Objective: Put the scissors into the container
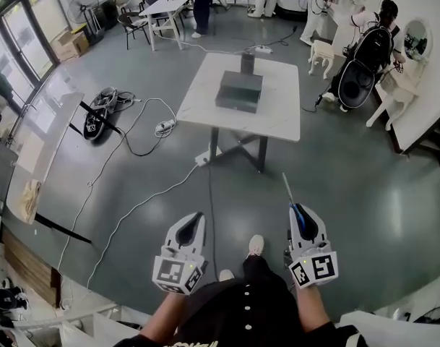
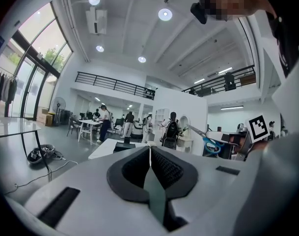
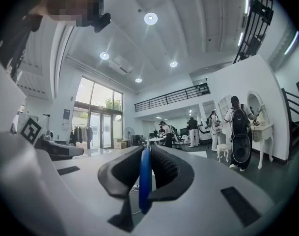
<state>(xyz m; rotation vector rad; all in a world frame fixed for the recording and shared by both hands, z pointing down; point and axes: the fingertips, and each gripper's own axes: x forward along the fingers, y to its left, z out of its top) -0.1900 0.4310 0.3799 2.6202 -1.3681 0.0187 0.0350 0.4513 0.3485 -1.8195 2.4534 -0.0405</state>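
Observation:
In the head view I stand on the grey floor, well short of the white table. On that table sits the dark box-shaped container. My right gripper is shut on the scissors; the blue handle is pinched between the jaws and the thin blade points forward and up. In the right gripper view that blue handle stands on edge between the pads. My left gripper is at waist height, shut and empty. From the left gripper view the scissors show at the right.
Cables and a power strip trail over the floor left of the table. A dark bag lies further left. A person with a backpack stands by a white dresser at the right, beside a small stool.

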